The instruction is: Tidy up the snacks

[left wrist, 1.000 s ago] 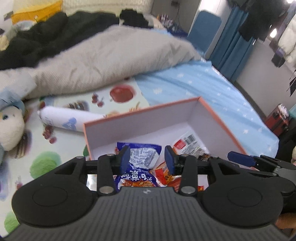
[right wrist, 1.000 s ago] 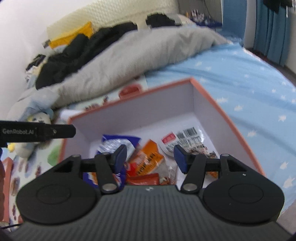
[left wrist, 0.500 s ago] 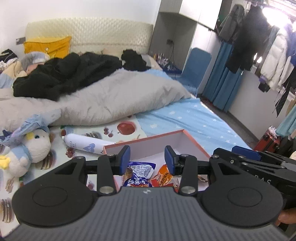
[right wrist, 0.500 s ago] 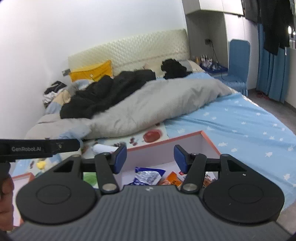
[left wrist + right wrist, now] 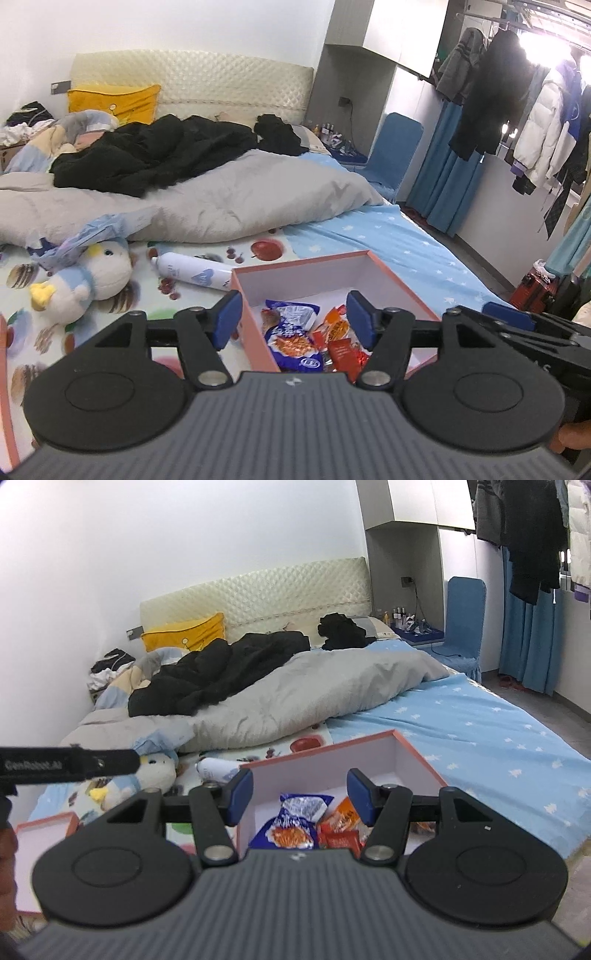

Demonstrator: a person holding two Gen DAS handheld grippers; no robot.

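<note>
The bed (image 5: 388, 236) carries a rumpled grey duvet (image 5: 229, 206), soft and creased, with black clothing heaped on top. On the fruit-printed sheet near the foot sits one open cardboard box (image 5: 391, 275), pink-edged with white walls. Inside it lie the snacks: one glossy blue packet (image 5: 291, 334), crinkled, beside at least two orange and red packets (image 5: 341, 345). A plush duck (image 5: 85, 277) and a smooth white cylindrical bottle (image 5: 192, 273) lie on the sheet left of the box. The left gripper (image 5: 291, 319) hangs above the box, its blue-padded fingers spread wide, holding nothing. The right gripper (image 5: 301, 794) does the same, wide apart and empty, touching nothing.
</note>
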